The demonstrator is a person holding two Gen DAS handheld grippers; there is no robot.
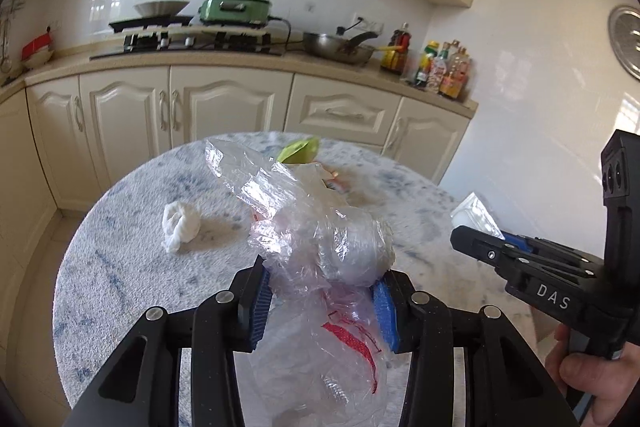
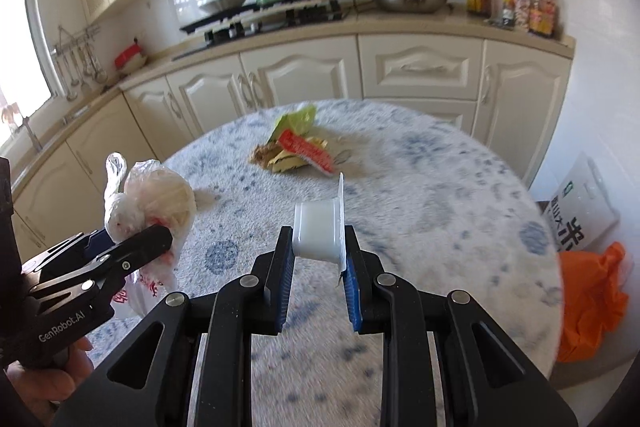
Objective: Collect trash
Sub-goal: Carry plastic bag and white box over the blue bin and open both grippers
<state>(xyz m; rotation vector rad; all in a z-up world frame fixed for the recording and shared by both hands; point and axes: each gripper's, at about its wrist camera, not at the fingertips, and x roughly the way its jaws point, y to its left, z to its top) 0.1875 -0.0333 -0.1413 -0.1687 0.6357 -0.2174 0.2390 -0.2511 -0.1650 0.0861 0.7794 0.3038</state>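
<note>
Trash, item one: crumpled clear plastic bag (image 1: 320, 247) with red print, bundled around pale contents. Pinched between the blue pads of the left gripper (image 1: 322, 291); the lower part of the bag hangs below the jaws. In the right wrist view the same bundle (image 2: 150, 203) shows at 9 o'clock, raised clear of the table top.

Trash, item two: small white plastic cup (image 2: 318, 233) with a peeled foil lid standing up at its far side. Clamped sideways between the pads of the right gripper (image 2: 318, 267), jaws drawn close on it. In the left wrist view that gripper (image 1: 476, 243) enters at 3 o'clock, a hand (image 1: 592, 375) on its grip.

Trash, item three: crumpled white tissue (image 1: 180, 227), lying loose on the table at 9 o'clock from the held bag, apart from both grippers.

Trash, item four: heap of snack wrappers (image 2: 296, 147), green, yellow and red, lying near the far edge of the table at 12 o'clock from the right gripper, well apart from it.

Support: round table (image 2: 440, 195), covered in a white and blue mottled fuzzy cloth.

Surroundings: orange bag (image 2: 592, 291) on the floor beside the table at 3 o'clock in the right wrist view, a white printed sack (image 2: 580, 211) just above it. Cream kitchen cabinets (image 1: 224, 103) behind the table; on the counter a green cooker (image 1: 236, 5), a metal wok (image 1: 340, 47) and a row of bottles (image 1: 444, 71).
</note>
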